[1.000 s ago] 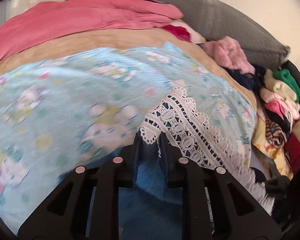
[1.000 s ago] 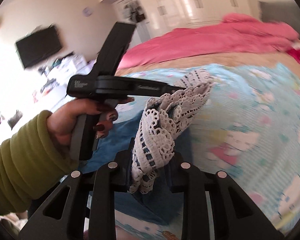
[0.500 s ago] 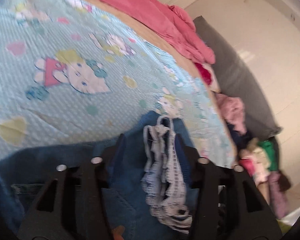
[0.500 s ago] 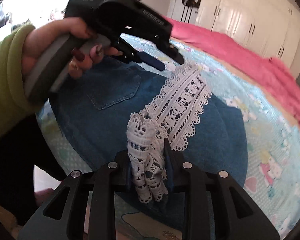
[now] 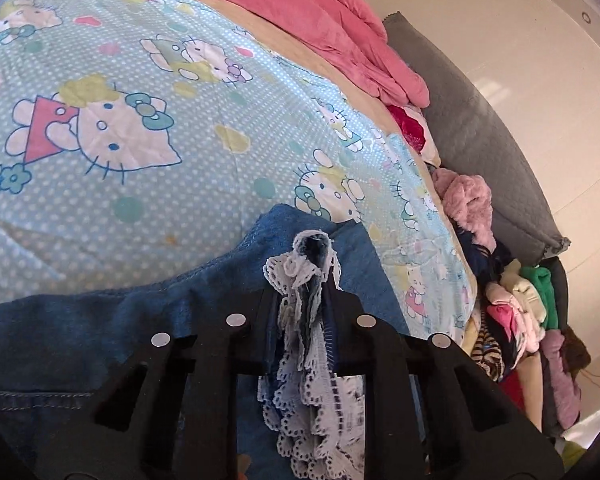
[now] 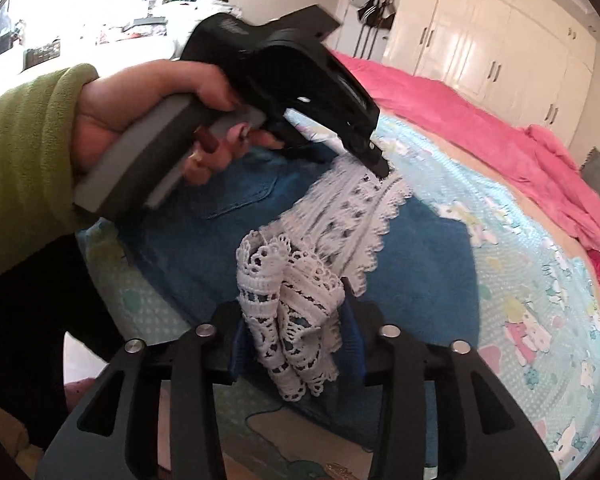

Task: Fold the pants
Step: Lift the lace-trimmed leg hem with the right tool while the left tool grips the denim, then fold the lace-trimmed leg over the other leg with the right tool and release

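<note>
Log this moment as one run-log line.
left gripper: shut on lace hem, just closing | right gripper: shut on lace hem | pants: on bedsheet

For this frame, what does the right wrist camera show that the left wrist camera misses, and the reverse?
Right wrist only: the person's hand in a green sleeve gripping the left gripper, white wardrobes, a back pocket on the pants.

Left wrist only: a grey pillow and a clothes pile beside the bed.

Both: blue denim pants with lace hem clamped between the fingers, cartoon bedsheet, pink blanket.
</note>
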`<control>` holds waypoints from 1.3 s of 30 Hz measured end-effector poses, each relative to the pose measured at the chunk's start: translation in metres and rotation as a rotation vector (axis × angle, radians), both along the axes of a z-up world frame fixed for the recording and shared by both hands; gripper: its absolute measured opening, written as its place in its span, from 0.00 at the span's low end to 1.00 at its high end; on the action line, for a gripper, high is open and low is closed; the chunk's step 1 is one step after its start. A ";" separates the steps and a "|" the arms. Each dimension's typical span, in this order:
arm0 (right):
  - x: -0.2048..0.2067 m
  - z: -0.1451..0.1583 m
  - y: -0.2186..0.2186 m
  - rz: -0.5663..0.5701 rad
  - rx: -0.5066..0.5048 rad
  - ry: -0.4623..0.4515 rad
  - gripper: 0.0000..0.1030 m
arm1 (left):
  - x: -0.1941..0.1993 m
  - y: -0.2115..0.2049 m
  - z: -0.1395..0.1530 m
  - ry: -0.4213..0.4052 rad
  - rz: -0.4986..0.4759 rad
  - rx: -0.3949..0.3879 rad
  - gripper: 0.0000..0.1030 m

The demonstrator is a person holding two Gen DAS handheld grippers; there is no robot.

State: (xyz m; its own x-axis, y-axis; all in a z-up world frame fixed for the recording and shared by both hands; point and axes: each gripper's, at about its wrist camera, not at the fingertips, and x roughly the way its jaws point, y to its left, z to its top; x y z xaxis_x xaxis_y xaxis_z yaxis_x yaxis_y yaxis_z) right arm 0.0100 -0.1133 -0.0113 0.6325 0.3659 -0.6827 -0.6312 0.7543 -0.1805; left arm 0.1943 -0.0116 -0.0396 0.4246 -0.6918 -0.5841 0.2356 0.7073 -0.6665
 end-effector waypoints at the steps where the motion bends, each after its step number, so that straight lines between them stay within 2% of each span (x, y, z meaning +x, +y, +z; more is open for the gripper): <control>1: -0.002 0.002 0.002 0.005 -0.013 -0.020 0.22 | -0.001 0.003 0.002 -0.012 0.000 0.001 0.11; 4: -0.004 0.011 0.011 0.038 -0.007 -0.061 0.22 | -0.007 0.010 0.018 -0.079 0.018 0.018 0.11; 6: -0.002 0.012 0.019 0.056 -0.010 -0.052 0.23 | -0.007 0.016 0.021 -0.093 0.031 0.044 0.11; 9: 0.007 -0.005 0.028 0.077 -0.057 -0.008 0.25 | -0.002 0.019 0.003 -0.030 0.038 0.089 0.13; 12: -0.001 -0.009 0.031 0.096 -0.075 -0.034 0.29 | 0.000 0.020 -0.009 0.005 0.045 0.108 0.19; 14: -0.002 -0.002 0.025 0.119 -0.016 0.003 0.38 | 0.000 0.022 -0.008 -0.004 0.047 0.114 0.24; 15: -0.002 0.002 0.019 0.130 0.036 0.037 0.47 | -0.002 0.023 -0.006 -0.019 0.050 0.125 0.30; 16: -0.002 0.006 0.013 0.135 0.078 0.058 0.52 | -0.004 0.024 -0.003 -0.032 0.055 0.140 0.32; 17: -0.003 0.010 0.007 0.141 0.118 0.076 0.53 | -0.008 0.026 0.001 -0.048 0.062 0.163 0.35; 20: -0.006 0.027 -0.015 0.136 0.199 0.099 0.53 | -0.021 0.035 0.014 -0.083 0.086 0.220 0.36; 22: -0.001 0.037 -0.035 0.105 0.250 0.106 0.53 | -0.030 0.040 0.025 -0.118 0.101 0.229 0.36; 27: 0.017 0.043 -0.072 -0.068 0.264 0.121 0.53 | -0.082 0.038 0.047 -0.214 0.116 0.290 0.36; 29: 0.031 0.039 -0.089 -0.137 0.313 0.188 0.47 | -0.102 0.026 0.052 -0.253 0.091 0.323 0.36; 30: 0.037 0.036 -0.095 -0.157 0.350 0.232 0.40 | -0.112 0.017 0.054 -0.270 0.070 0.339 0.36; 31: 0.039 0.030 -0.100 -0.169 0.376 0.274 0.40 | -0.119 0.010 0.054 -0.281 0.048 0.351 0.36; 34: 0.031 0.015 -0.100 -0.175 0.316 0.324 0.40 | -0.137 -0.018 0.044 -0.262 -0.045 0.390 0.36; 37: 0.028 0.004 -0.098 -0.216 0.203 0.352 0.38 | -0.147 -0.035 0.023 -0.234 -0.098 0.523 0.36; 39: 0.025 -0.004 -0.104 -0.231 0.207 0.373 0.38 | -0.151 -0.034 0.011 -0.208 -0.107 0.555 0.36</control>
State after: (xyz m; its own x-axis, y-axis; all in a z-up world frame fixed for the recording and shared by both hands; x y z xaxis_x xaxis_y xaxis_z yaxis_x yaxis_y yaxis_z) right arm 0.0348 -0.2177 -0.0156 0.4393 0.3967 -0.8060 -0.4356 0.8787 0.1950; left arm 0.0430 -0.0458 -0.0289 0.5134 -0.3528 -0.7823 0.4106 0.9015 -0.1371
